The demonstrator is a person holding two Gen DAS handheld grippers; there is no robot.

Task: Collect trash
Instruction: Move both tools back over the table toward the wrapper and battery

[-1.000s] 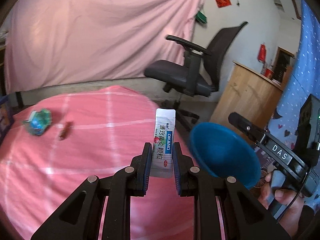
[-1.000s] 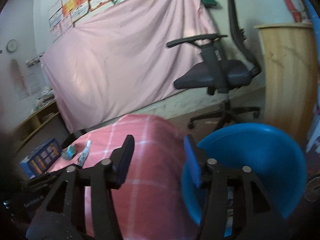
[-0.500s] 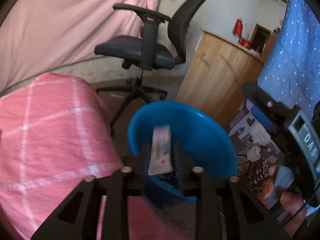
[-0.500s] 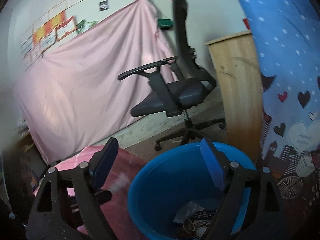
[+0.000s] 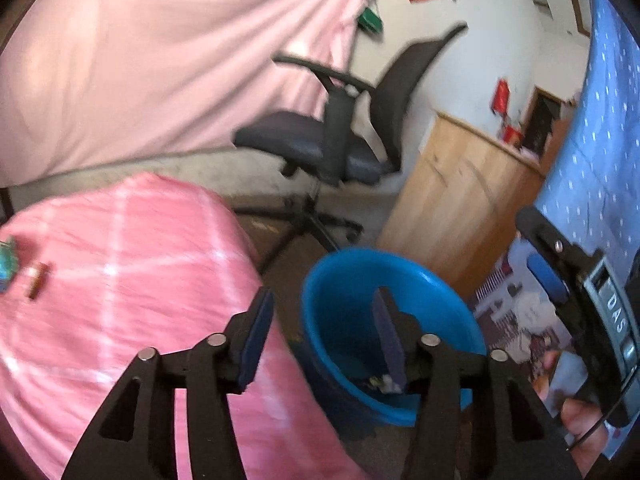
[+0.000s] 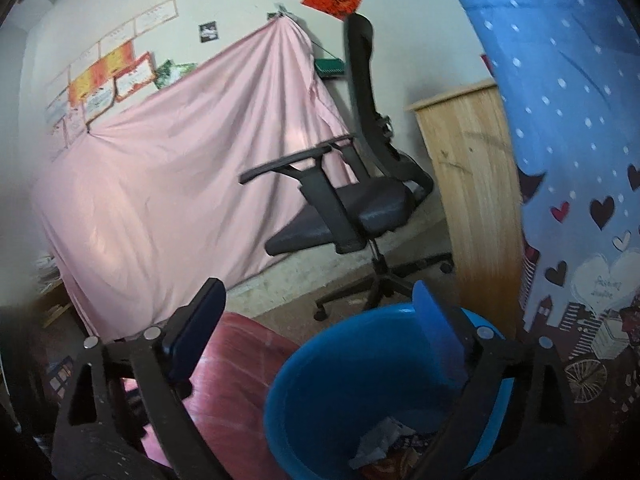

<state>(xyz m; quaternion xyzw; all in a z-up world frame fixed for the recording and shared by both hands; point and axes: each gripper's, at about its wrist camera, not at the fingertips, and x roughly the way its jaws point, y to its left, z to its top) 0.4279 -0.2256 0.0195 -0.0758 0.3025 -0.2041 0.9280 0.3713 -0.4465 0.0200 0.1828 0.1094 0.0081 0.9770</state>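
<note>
The left gripper (image 5: pixel 320 324) hung over the near rim of the blue bin (image 5: pixel 344 312), its jaws opening with nothing between them; the left finger stood over the pink checked cloth (image 5: pixel 120 280) and the right finger over the bin's mouth. Crumpled trash (image 6: pixel 380 446) lay at the bottom of the bin, at about six o'clock in the right wrist view. The right gripper (image 6: pixel 320 336) was spread wide and empty, straddling the bin's rim at its upper edge. On the cloth, near nine o'clock in the left wrist view, a small brown piece (image 5: pixel 36 278) lay just beside a teal wrapper (image 5: pixel 7 258) at the frame's edge. A black office chair (image 5: pixel 332 148) stood beyond the bin.
</note>
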